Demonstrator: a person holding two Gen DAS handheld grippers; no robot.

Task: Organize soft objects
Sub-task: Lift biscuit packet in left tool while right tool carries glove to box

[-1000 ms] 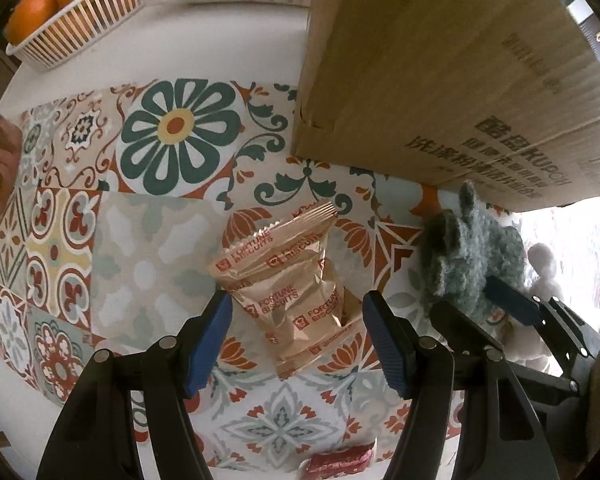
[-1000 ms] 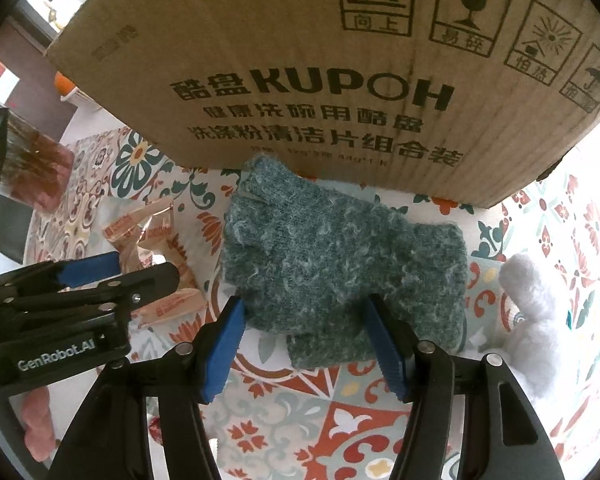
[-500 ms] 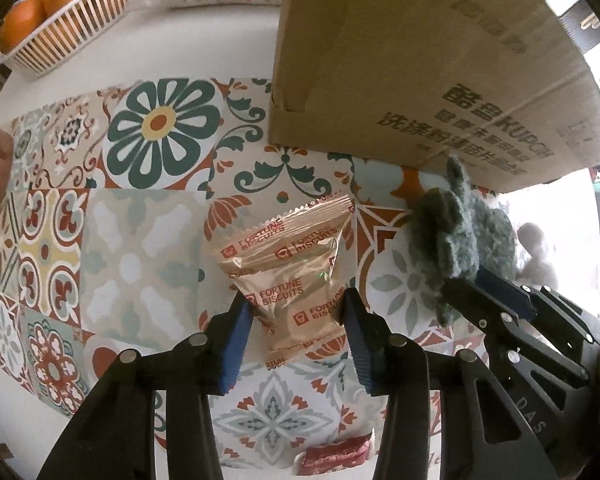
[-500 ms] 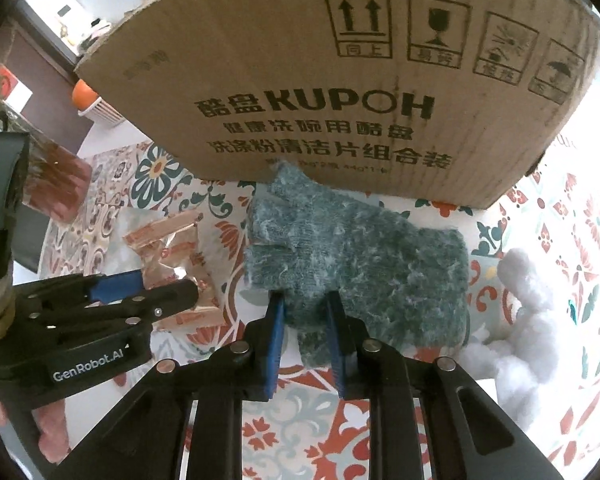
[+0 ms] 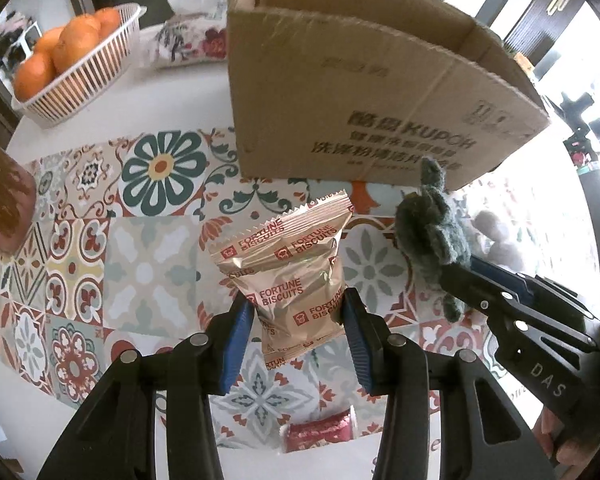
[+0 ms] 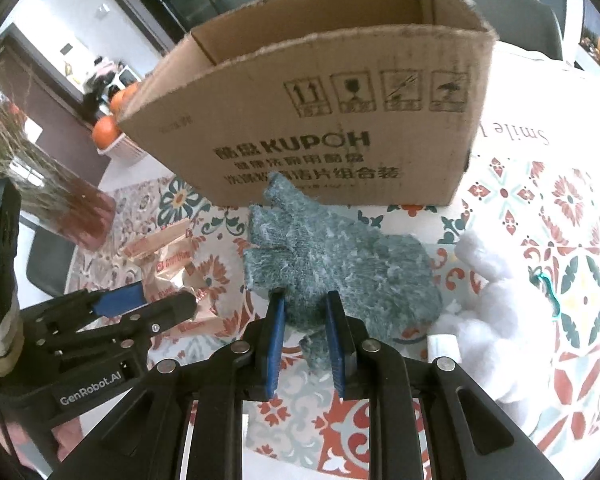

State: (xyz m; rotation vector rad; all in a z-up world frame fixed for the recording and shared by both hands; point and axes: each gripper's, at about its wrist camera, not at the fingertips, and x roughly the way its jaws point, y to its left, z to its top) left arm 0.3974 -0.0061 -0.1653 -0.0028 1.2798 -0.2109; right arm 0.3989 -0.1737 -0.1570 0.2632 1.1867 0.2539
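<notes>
My left gripper is shut on a gold Fortune Biscuits packet and holds it above the patterned tablecloth. My right gripper is shut on a grey-green knitted glove, lifted in front of the open cardboard box. The glove and the right gripper also show at the right of the left wrist view. The box stands open-topped behind both. The left gripper and the packet show at the left of the right wrist view.
A white fluffy toy lies right of the glove. A white basket of oranges stands back left. A red wrapped snack lies near the table's front edge. A vase with dried twigs stands at the left.
Both grippers closed on their objects and lifted them: the left on the biscuit packet, the right on the glove. The box's open top has come into view.
</notes>
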